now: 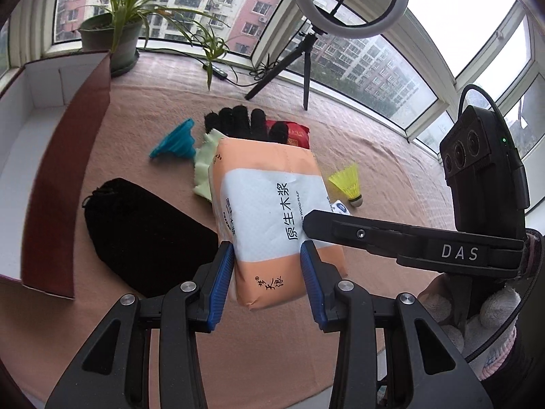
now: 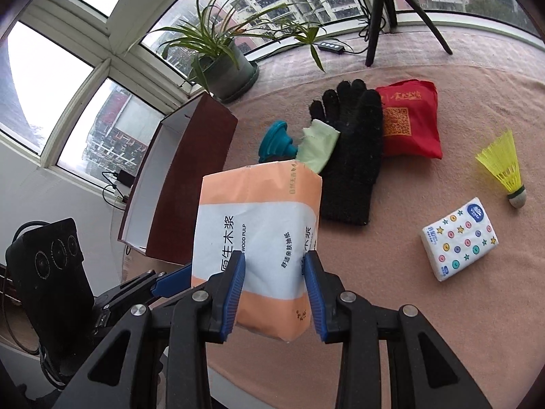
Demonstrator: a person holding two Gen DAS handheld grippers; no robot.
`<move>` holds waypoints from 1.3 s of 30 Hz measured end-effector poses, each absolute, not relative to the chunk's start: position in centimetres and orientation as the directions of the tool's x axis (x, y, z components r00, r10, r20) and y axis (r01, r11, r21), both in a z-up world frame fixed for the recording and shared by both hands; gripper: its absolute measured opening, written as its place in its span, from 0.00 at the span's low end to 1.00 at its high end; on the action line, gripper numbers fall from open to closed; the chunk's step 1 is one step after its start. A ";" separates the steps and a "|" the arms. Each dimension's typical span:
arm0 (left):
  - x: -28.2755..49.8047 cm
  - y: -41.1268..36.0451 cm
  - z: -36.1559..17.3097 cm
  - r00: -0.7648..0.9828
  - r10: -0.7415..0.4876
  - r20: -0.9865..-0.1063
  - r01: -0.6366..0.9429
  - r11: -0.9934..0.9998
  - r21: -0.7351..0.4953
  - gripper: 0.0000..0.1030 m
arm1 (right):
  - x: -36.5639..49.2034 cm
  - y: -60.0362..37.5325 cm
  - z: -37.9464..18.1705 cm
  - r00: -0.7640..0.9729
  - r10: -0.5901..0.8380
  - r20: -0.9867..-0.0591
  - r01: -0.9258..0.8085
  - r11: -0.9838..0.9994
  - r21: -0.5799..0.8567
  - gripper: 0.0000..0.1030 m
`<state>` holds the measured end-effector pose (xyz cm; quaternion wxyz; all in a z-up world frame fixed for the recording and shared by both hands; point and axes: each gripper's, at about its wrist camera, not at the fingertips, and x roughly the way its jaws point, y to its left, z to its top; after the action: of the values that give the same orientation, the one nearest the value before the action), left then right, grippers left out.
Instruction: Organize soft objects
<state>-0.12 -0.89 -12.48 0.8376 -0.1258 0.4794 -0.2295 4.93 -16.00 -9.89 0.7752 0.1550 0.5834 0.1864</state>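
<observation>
Both claws grasp one thing: the orange-and-white plastic pack of tissue paper (image 1: 272, 218), lifted clear of the pink cloth-covered surface (image 1: 374, 156); the left gripper (image 1: 267, 255) pinches its near end between blue pads, and the right gripper (image 2: 274, 266) clenches the same pack from the other side, its black finger crossing the left wrist view over the pack's right edge.

Beyond the pack, toward the window edge of the surface, lie a black knitted glove (image 2: 354, 156), a pale green cloth (image 2: 316, 150) tucked against the glove's thumb side, a teal ribbed silicone funnel (image 2: 274, 141) just beside the cloth, and a red fabric pouch with a printed code (image 2: 408, 126) touching the glove's far side; a yellow plastic shuttlecock (image 2: 504, 170) and a small white star-printed tissue packet (image 2: 460, 238) sit apart on the right-hand stretch; a black drawstring bag (image 1: 143, 231) lies near the left gripper.

A brown open cardboard box with white inside (image 1: 51, 129) stands at the surface's left edge, its near wall beside the pack; a potted green plant (image 1: 112, 34) and a black tripod holding a ring light (image 1: 306, 58) stand along the window edge; the stretch of cloth nearest the grippers is bare.
</observation>
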 end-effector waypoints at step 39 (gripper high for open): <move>1.0 21.5 -11.6 0.647 -0.222 -0.730 -0.112 0.919 -0.378 0.37 | 9.7 11.9 -10.6 0.164 0.526 -0.835 -0.484 0.780 0.396 0.32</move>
<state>0.99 21.53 -11.56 0.8853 -0.1991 0.4191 -0.0310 9.74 11.86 -10.56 0.7627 0.0188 0.5554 0.3310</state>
